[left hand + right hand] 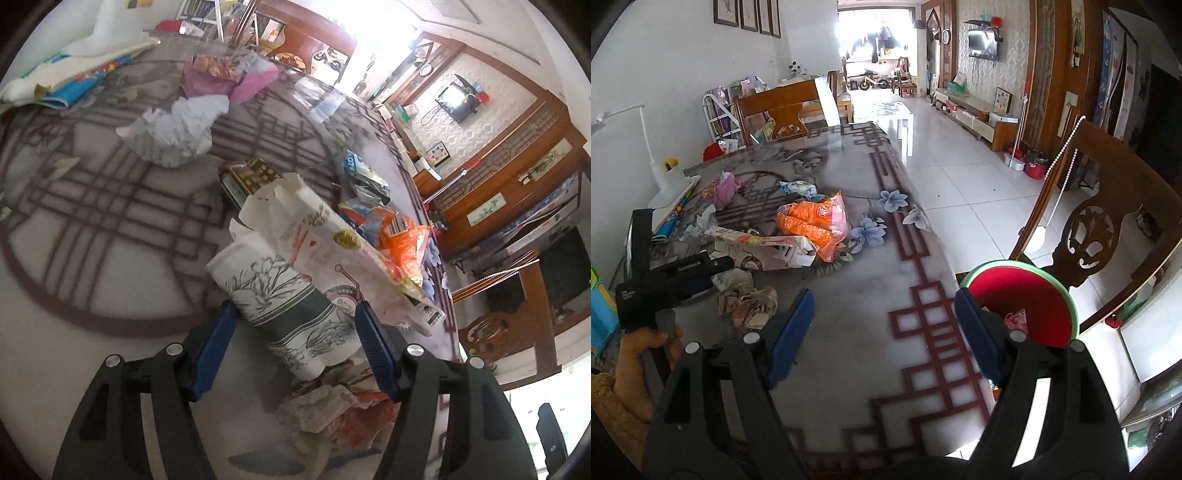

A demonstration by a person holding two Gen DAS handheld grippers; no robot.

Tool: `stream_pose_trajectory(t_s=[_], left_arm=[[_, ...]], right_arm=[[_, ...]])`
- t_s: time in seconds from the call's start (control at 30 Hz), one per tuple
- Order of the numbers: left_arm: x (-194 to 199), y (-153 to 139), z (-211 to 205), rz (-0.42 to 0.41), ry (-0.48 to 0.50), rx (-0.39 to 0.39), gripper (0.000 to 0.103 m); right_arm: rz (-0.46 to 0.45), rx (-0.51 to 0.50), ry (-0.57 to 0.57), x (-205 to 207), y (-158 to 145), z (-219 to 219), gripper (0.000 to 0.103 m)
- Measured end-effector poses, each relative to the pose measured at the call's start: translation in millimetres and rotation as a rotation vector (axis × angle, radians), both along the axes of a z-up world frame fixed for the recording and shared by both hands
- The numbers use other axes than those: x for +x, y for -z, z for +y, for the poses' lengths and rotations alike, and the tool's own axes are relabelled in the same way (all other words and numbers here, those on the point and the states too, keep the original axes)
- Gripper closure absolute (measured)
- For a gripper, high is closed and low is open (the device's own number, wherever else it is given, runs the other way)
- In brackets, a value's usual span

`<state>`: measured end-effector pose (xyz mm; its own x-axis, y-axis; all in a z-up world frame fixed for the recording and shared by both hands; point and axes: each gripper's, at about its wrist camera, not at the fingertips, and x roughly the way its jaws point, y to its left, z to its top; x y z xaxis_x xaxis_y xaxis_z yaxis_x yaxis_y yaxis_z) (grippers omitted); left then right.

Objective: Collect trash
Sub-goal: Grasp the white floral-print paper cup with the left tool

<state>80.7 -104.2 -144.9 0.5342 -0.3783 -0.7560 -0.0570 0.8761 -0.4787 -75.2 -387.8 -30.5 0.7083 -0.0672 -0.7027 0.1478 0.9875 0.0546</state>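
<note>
A cluttered dining table [849,295] midway through a clean-up: most of the litter lies uncollected on its patterned top. The red bin [1027,306] with the green rim, standing just off the table's near edge beside a carved wooden chair [1093,229], holds what looks like one small pinkish scrap and little else that can be seen. So the job appears barely begun.

The left gripper [295,325] reaches down over the table, its blue jaws apart and straddling a paper cup [280,295] printed with grey flowers; the pads sit just beside the cup's sides and do not seem to press it, so the cup is not yet held. Against the cup leans a torn white paper package [332,240], with an orange snack bag [402,236] just beyond it. Farther up the table from the cup lie a ball of white paper [177,129] and a pink wrapper [232,77]; nearer than the cup sits a wad of crumpled paper [325,410].

The right gripper [882,328] hangs over bare tabletop between that wad and the bin, jaws wide and empty.

Left to do, judging by the spread: the cup, the package, the snack bag and the crumpled papers.
</note>
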Motion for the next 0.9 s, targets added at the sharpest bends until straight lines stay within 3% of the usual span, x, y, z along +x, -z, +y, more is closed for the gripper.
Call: stream_pose_trajectory(t_s=[0.17,0.3,0.57,0.73,0.83,0.9], left_arm=[[3.9,4.7,-3.0,0.001,0.015,-0.03,0.04],[3.7,1.3,-4.1,-0.004,0.053,-0.065,0.055],[-21.6,-8.5,24.7,-0.001,0.106,-0.082,0.057],[-43.7,-22.2,53.0,-0.027,0.133,0.009,0.057],[-51.3,-20.7,67.6,-0.029,0.133,0.076,0.057],[-51.3,-18.5,75.5,-0.028,0.125,0.079,0.057]], right_arm=[[0.005,0.003,-0.004,0.4,1.3,1.1,0.027],[0.011,0.001,-0.006,0.9,2.1,3.2,0.027],[0.025,-0.015,-0.006,3.0,3.3,5.6,0.027],[0.055,0.003,-0.053,9.8,7.2,11.2,0.026],[0.082,0.054,-0.141,22.0,11.8,21.1,0.026],[0.095,0.064,-0.203,32.5,13.4,32.0,0.025]])
